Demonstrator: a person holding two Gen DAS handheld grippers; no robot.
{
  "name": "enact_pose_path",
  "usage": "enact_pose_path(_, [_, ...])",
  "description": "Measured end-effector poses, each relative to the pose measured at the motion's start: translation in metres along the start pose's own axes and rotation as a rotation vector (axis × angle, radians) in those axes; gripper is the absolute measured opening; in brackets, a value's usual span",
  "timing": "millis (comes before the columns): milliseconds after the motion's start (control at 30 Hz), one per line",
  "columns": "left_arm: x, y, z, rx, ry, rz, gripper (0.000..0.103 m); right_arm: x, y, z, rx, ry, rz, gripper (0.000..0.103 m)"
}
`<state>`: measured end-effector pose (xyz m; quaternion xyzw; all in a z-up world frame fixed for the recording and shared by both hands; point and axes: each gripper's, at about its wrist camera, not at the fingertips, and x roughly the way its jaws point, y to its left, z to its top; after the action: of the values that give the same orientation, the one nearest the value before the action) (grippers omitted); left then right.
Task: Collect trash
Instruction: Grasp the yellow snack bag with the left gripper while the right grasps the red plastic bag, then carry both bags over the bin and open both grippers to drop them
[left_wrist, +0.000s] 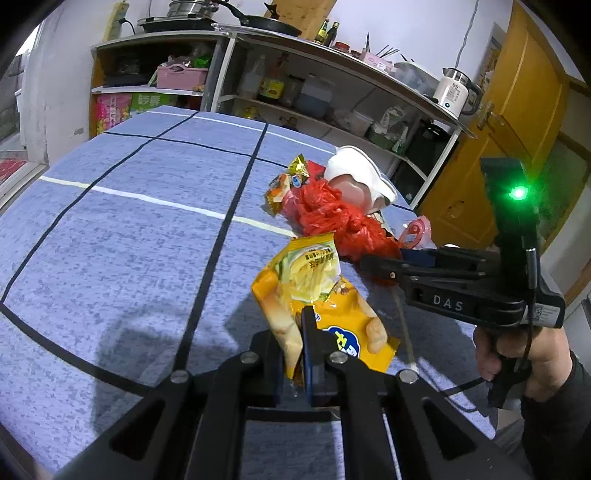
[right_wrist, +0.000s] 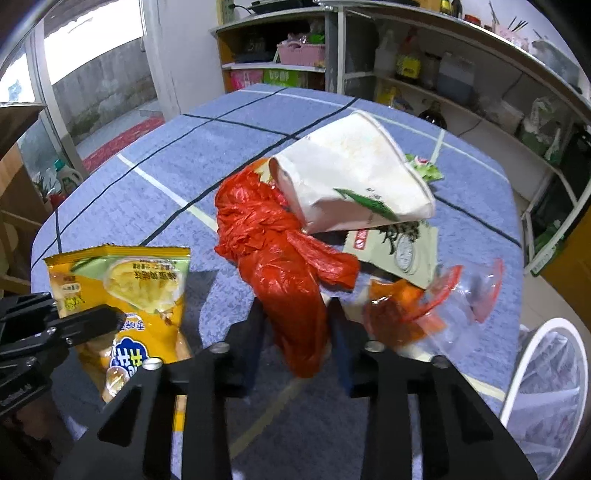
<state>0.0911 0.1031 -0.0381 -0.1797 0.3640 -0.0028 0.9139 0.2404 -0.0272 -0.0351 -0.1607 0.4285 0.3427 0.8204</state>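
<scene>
Left gripper (left_wrist: 295, 354) is clamped on the lower edge of the yellow snack packet (left_wrist: 317, 291); the packet stands up between the two fingers, its top leaning away from the camera, lifted over the blue tablecloth (left_wrist: 122, 236). In the right wrist view the same packet (right_wrist: 125, 291) hangs at lower left with the left gripper's black fingers (right_wrist: 92, 321) pressed against it. Right gripper (right_wrist: 295, 332) has its fingers set apart, one on either side of the tail of the crumpled red plastic bag (right_wrist: 280, 266) — whether the pads actually press the plastic cannot be told, since the fingertips are hidden behind the bag. The bag runs forward from the right gripper toward the white paper cup (right_wrist: 354, 184), which lies tipped on its side, its mouth facing the red bag and touching it. Just beside the cup on the right, flat on the cloth, is a pale green-printed wrapper (right_wrist: 402, 251); nearer the right gripper lies a clear plastic bag with red handles (right_wrist: 454, 295), blurred. From the left wrist view the right gripper (left_wrist: 380, 266) comes in from the right, held by the person's hand (left_wrist: 517, 354), tips at the red bag (left_wrist: 332, 218); a gold foil wrapper (left_wrist: 295, 173) sits behind the pile. A white mesh bin (right_wrist: 546, 376) stands off the table's near right corner.
</scene>
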Motion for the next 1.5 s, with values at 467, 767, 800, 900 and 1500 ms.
enact_pose_path(467, [-0.025,-0.001,0.005,0.007,-0.059,0.015,0.007,-0.061,0.009,-0.022,0.015,-0.121,0.016,0.019])
enact_pose_path(767, [-0.042,-0.024,0.014,0.042,-0.081,-0.018,0.007,-0.116,-0.009,-0.045,0.071,-0.216,-0.021,0.019])
enact_pose_path(800, [-0.042,-0.030,0.017,0.052,-0.084,-0.029,0.007,-0.121,-0.014,-0.047,0.083,-0.224,-0.029,0.019])
enact_pose_path(900, [-0.041,-0.050,0.023,0.083,-0.088,-0.064,0.007,-0.140,-0.034,-0.060,0.137,-0.249,-0.075,0.019])
enact_pose_path(1500, [0.051,-0.217,0.046,0.336,-0.002,-0.234,0.007,-0.168,-0.172,-0.159,0.502,-0.169,-0.315,0.020])
